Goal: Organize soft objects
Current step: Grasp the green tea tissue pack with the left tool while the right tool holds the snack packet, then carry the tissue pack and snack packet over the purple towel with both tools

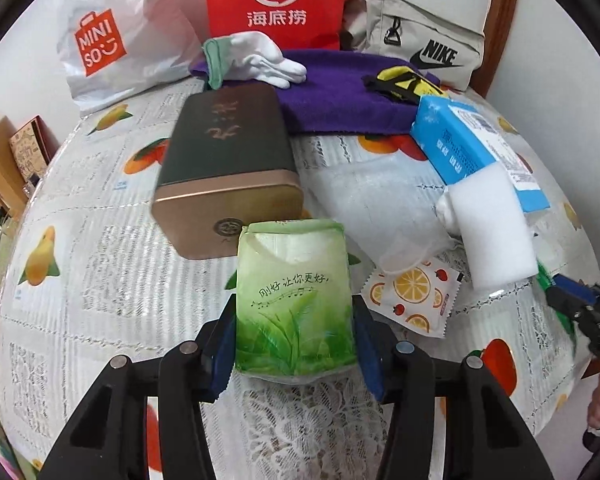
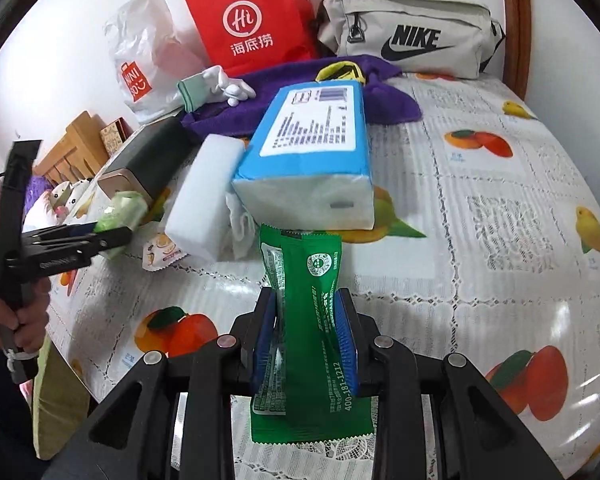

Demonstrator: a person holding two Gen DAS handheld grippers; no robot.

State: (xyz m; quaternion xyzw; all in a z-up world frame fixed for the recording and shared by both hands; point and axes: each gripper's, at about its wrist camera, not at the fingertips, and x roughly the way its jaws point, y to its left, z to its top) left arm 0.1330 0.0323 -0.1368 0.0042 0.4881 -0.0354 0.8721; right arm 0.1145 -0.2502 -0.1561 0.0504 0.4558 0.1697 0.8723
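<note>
My left gripper [image 1: 294, 332] is shut on a light green tissue pack [image 1: 294, 300], held just in front of a dark tin box [image 1: 228, 160]. It also shows in the right wrist view [image 2: 112, 236], at the left. My right gripper [image 2: 306, 328] is shut on a dark green wet-wipe packet [image 2: 306, 320], just in front of a blue tissue pack [image 2: 312, 148]. A white sponge block [image 2: 204, 204], a white glove [image 1: 260, 60] and a purple towel [image 1: 340, 96] lie further back.
An orange-print sachet [image 1: 412, 296] and a clear plastic bag [image 1: 380, 208] lie on the fruit-print tablecloth [image 2: 500, 208]. A white Miniso bag [image 1: 112, 40], a red paper bag [image 1: 276, 0] and a beige Nike pouch [image 2: 412, 32] stand along the back wall.
</note>
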